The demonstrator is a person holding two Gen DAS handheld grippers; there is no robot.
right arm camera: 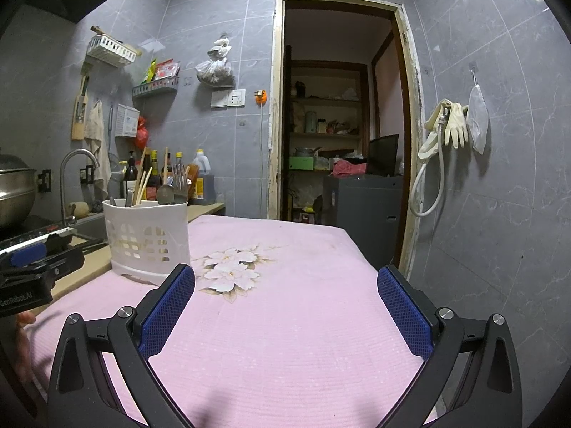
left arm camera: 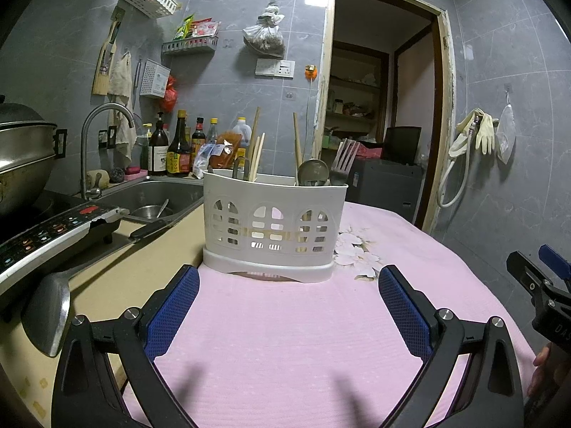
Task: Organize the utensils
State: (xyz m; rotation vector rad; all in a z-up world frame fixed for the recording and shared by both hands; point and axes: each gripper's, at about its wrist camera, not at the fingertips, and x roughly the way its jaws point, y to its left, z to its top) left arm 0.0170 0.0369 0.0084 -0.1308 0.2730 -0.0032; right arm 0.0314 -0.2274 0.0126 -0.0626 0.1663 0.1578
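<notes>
A white slotted utensil holder [left arm camera: 273, 224] stands on the pink cloth [left arm camera: 285, 339], holding wooden chopsticks [left arm camera: 257, 151], a metal spoon [left arm camera: 313, 173] and a fork [left arm camera: 344, 160]. My left gripper [left arm camera: 288, 285] is open and empty, just in front of the holder. My right gripper [right arm camera: 285, 285] is open and empty over the cloth, with the holder [right arm camera: 148, 239] to its left. The right gripper also shows at the right edge of the left wrist view [left arm camera: 542, 278], and the left gripper at the left edge of the right wrist view [right arm camera: 39, 260].
A metal spatula [left arm camera: 46, 314] lies on the beige counter at the left, beside an induction cooker [left arm camera: 53, 232] with a steel pot [left arm camera: 21, 157]. A sink [left arm camera: 157, 196] and sauce bottles [left arm camera: 178, 146] stand behind. A doorway [right arm camera: 339, 125] opens beyond the table.
</notes>
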